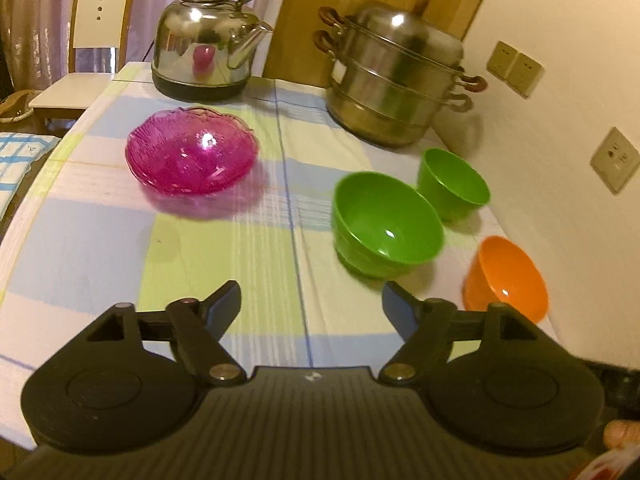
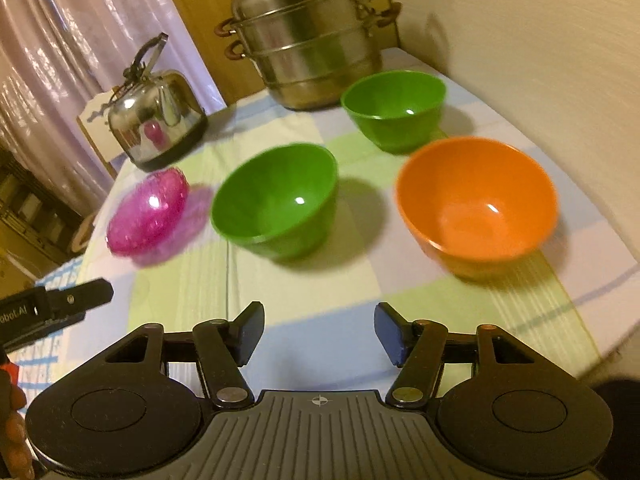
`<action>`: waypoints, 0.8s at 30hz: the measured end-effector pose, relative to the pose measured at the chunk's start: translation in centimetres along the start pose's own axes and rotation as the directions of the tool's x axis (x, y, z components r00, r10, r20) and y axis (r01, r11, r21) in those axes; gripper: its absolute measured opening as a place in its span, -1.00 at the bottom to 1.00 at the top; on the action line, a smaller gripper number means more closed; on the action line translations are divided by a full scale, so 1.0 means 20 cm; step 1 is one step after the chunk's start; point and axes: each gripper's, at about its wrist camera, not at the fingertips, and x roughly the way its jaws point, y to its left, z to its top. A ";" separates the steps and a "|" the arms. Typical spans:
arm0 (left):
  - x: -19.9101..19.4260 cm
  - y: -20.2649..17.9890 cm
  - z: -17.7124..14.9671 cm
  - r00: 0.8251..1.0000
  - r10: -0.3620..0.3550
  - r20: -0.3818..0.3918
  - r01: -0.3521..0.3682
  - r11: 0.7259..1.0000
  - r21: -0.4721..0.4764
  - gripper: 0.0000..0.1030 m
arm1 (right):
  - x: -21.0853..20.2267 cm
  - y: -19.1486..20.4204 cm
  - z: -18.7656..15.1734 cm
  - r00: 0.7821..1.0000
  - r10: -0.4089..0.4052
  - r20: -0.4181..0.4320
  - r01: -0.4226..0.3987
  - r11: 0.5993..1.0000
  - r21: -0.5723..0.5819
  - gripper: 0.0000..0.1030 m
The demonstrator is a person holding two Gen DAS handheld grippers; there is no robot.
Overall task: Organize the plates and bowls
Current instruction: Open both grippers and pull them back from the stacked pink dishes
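Sitting upright, mouths up, on checked tablecloth (image 1: 224, 248): pink glass bowl (image 1: 191, 151), two green bowls (image 2: 276, 200) (image 2: 394, 108), orange bowl (image 2: 476, 204) nearest wall-side table edge. All being viewed ahead of left gripper (image 1: 311, 306) and right gripper (image 2: 319, 330); jaws apart, nothing between. Bare cloth lying between grippers and bowls.

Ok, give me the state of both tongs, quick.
Left tongs: open, holding nothing.
Right tongs: open, holding nothing.

Right tool (image 2: 319, 330) gapes empty before the orange bowl (image 2: 476, 204).
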 end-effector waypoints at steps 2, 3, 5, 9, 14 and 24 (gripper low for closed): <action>-0.03 -0.03 -0.03 1.000 -0.003 0.001 0.003 1.000 0.003 0.61 | -0.05 0.00 -0.05 1.000 -0.009 -0.006 0.009 1.000 -0.009 0.21; -0.04 -0.05 -0.04 1.000 0.001 0.000 -0.001 1.000 0.013 0.63 | -0.07 -0.01 -0.07 1.000 -0.010 -0.008 0.010 1.000 -0.016 0.21; -0.06 -0.08 -0.06 1.000 -0.002 -0.004 0.002 0.999 0.033 0.64 | -0.11 -0.01 -0.11 1.000 -0.027 -0.004 0.027 0.999 -0.033 0.21; -0.09 -0.13 -0.10 1.000 0.030 0.001 -0.030 0.998 0.060 0.65 | -0.20 -0.04 -0.16 0.999 -0.047 0.006 0.047 0.998 -0.041 0.22; -0.10 -0.18 -0.14 0.998 0.063 0.006 -0.063 0.994 0.090 0.65 | -0.25 -0.06 -0.17 0.999 -0.043 0.011 0.043 0.998 -0.035 0.23; -0.06 -0.23 -0.12 0.999 0.051 0.013 -0.052 0.996 0.076 0.65 | -0.25 -0.11 -0.12 0.999 -0.051 0.006 0.051 0.998 -0.031 0.23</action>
